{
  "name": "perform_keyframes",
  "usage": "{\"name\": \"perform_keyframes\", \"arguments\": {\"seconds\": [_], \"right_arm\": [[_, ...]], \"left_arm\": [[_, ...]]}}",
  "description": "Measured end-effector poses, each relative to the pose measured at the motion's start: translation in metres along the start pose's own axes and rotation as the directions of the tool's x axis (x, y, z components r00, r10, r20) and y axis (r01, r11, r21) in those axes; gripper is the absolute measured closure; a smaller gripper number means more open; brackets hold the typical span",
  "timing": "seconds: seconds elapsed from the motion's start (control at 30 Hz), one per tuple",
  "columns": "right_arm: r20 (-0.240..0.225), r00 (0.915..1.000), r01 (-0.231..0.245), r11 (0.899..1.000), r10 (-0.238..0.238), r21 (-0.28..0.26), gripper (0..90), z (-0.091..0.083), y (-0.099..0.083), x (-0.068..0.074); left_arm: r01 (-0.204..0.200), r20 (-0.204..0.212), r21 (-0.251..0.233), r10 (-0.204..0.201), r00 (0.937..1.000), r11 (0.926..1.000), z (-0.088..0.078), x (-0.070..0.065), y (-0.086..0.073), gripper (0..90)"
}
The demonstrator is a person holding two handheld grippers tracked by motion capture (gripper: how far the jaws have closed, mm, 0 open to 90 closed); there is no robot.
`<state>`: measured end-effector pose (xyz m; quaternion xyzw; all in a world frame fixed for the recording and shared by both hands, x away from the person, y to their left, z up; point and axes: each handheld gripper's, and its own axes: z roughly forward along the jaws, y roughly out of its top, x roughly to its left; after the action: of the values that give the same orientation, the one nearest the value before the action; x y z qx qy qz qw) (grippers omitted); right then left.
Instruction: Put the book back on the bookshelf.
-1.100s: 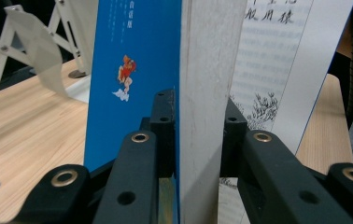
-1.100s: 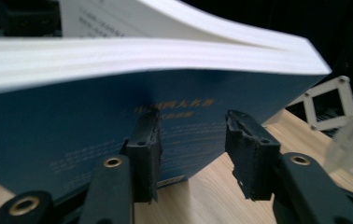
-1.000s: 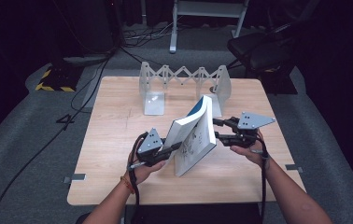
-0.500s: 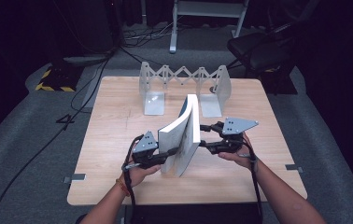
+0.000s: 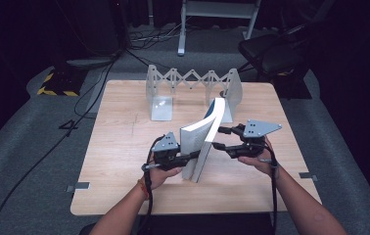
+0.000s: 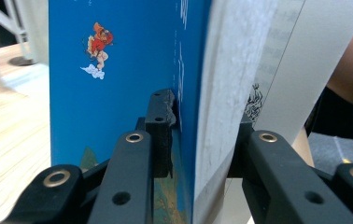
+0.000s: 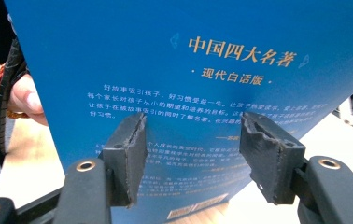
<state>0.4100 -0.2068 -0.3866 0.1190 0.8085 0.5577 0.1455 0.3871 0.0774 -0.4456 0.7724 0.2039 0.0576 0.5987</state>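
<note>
Upright on the pale wooden table (image 5: 119,147), the blue-covered paperback book (image 5: 201,142) is pinched by the left gripper (image 5: 189,156); the right gripper (image 5: 218,138), jaws spread, faces its cover.

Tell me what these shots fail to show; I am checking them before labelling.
- Book bottom edge: left gripper view, hidden behind the jaws.
- Small cover print: right gripper view, too fine and partly behind the pads.
- Bookend rack feet: high view, right one hidden by the book.

- A book (image 5: 203,138) stands on edge at frame centre, the left gripper (image 5: 189,156) clamping it, the right gripper (image 5: 218,137) alongside.
- A folding metal rack (image 5: 193,88) sits behind.
</note>
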Motion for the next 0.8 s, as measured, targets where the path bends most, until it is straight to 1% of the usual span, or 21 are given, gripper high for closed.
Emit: {"name": "perform_keyframes", "arguments": {"seconds": [0.07, 0.17, 0.2, 0.27, 0.33, 0.43, 0.47, 0.53, 0.57, 0.63, 0.67, 0.7, 0.73, 0.77, 0.8], "right_arm": [[0.017, 0.9999, 0.000, 1.000, 0.000, 0.007, 41.5, -0.008, -0.003, -0.002], [0.043, 0.9989, -0.020, 1.000, 0.020, 0.013, 41.5, -0.022, -0.010, -0.005], [0.050, 0.9986, -0.021, 1.000, 0.020, 0.015, 41.5, -0.024, -0.011, -0.005], [0.061, 0.9979, -0.021, 1.000, 0.020, 0.016, 41.5, -0.029, -0.014, -0.005], [0.060, 0.9980, -0.022, 1.000, 0.021, 0.013, 41.6, -0.031, -0.016, -0.003], [0.056, 0.9983, -0.014, 1.000, 0.014, -0.001, 43.7, -0.029, -0.017, 0.005], [0.058, 0.9983, -0.010, 1.000, 0.010, -0.004, 44.1, -0.028, -0.017, 0.007], [0.063, 0.9980, 0.001, 1.000, -0.001, -0.001, 45.5, -0.026, -0.015, 0.011], [0.057, 0.9983, 0.009, 1.000, -0.009, 0.001, 45.5, -0.024, -0.013, 0.012], [0.057, 0.9982, 0.019, 1.000, -0.020, 0.006, 45.5, -0.021, -0.012, 0.015], [0.055, 0.9982, 0.023, 1.000, -0.024, 0.012, 45.6, -0.019, -0.012, 0.016], [0.049, 0.9985, 0.024, 1.000, -0.025, 0.017, 45.5, -0.017, -0.012, 0.017], [0.049, 0.9985, 0.024, 1.000, -0.025, 0.017, 45.5, -0.017, -0.012, 0.017], [0.049, 0.9984, 0.027, 0.999, -0.028, 0.018, 45.1, -0.016, -0.012, 0.017], [0.048, 0.9986, 0.022, 1.000, -0.023, 0.017, 44.6, -0.015, -0.012, 0.016]], "left_arm": [[-0.021, 0.010, 0.008, 0.021, 0.9997, 0.9997, 0.010, -0.001, 0.003, 70.9], [-0.048, 0.013, 0.015, 0.048, 0.9988, 0.9987, 0.018, -0.002, 0.009, 69.3], [-0.064, 0.012, 0.012, 0.064, 0.9979, 0.9979, 0.020, -0.003, 0.011, 68.6], [-0.078, 0.003, 0.022, 0.078, 0.9969, 0.9967, 0.021, -0.006, 0.013, 65.4], [-0.088, 0.002, 0.039, 0.088, 0.9961, 0.9954, 0.019, -0.008, 0.013, 61.9], [-0.111, -0.006, 0.074, 0.111, 0.9937, 0.9911, 0.012, -0.011, 0.012, 58.3], [-0.102, -0.011, 0.077, 0.103, 0.9946, 0.9918, 0.009, -0.012, 0.011, 57.9], [-0.107, -0.003, 0.083, 0.107, 0.9942, 0.9908, 0.001, -0.013, 0.009, 56.0], [-0.117, -0.004, 0.091, 0.118, 0.9930, 0.9889, -0.001, -0.015, 0.008, 55.2], [-0.129, 0.020, 0.110, 0.127, 0.9917, 0.9856, -0.006, -0.018, 0.005, 52.3], [-0.136, 0.018, 0.125, 0.135, 0.9907, 0.9828, -0.007, -0.021, 0.004, 50.9], [-0.139, 0.005, 0.136, 0.140, 0.9901, 0.9809, -0.008, -0.023, 0.002, 48.6], [-0.139, 0.005, 0.136, 0.140, 0.9901, 0.9809, -0.008, -0.023, 0.002, 45.4], [-0.135, -0.010, 0.134, 0.137, 0.9905, 0.9817, -0.009, -0.025, 0.001, 45.4], [-0.119, -0.004, 0.144, 0.121, 0.9926, 0.9823, -0.009, -0.026, 0.000, 35.7]]}}
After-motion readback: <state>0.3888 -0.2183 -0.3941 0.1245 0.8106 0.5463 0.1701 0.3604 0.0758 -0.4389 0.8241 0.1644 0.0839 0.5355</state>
